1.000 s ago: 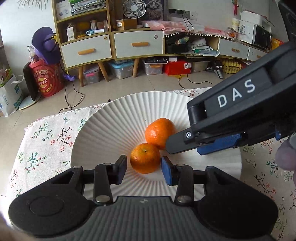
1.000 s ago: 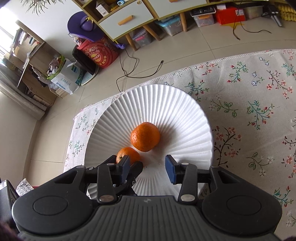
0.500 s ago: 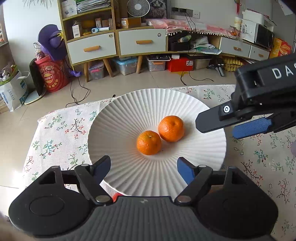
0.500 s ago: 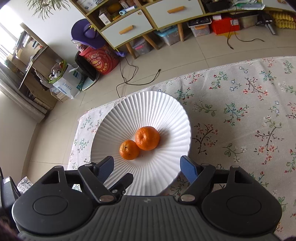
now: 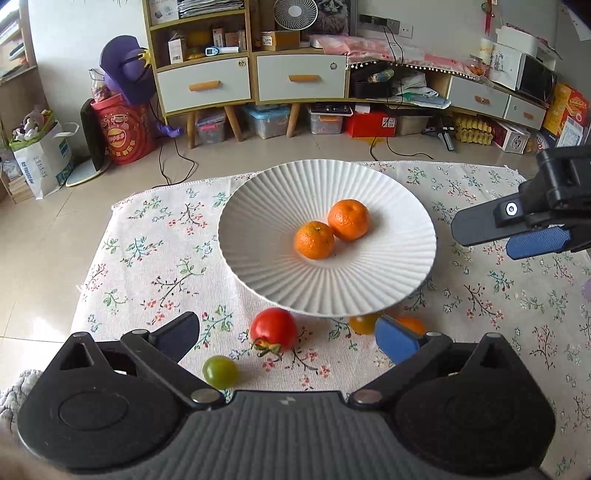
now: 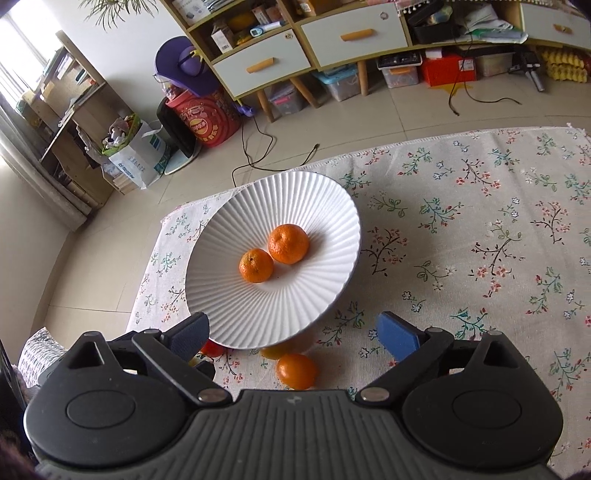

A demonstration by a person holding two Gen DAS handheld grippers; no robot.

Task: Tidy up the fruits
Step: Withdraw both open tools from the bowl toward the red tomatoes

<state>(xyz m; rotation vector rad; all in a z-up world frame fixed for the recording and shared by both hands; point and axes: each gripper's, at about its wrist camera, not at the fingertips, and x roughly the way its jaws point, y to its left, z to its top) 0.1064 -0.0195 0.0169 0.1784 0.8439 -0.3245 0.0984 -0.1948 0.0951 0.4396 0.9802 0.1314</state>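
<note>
Where legible, "5009" on box [image 5: 267, 39]

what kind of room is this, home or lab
Most likely a lived-in home living room: a wooden cabinet with drawers crammed with household clutter, a desk fan on top, and a floral tablecloth under a white fluted plate.

Left wrist view: yellow fruit [image 5: 362, 323] half hidden under plate rim [image 5: 325, 312]; orange fruit [image 5: 413, 325] mostly behind the blue finger pad [image 5: 396, 339], type unclear. Right gripper [image 5: 517, 232] cut off by the right edge, only finger ends visible. Right wrist view: red fruit [image 6: 212, 348] mostly hidden between the plate [image 6: 236, 332] and left finger [image 6: 190, 334]; another orange-yellow fruit [image 6: 273, 350] tucked under the rim. Shelf labels unreadable.
</note>
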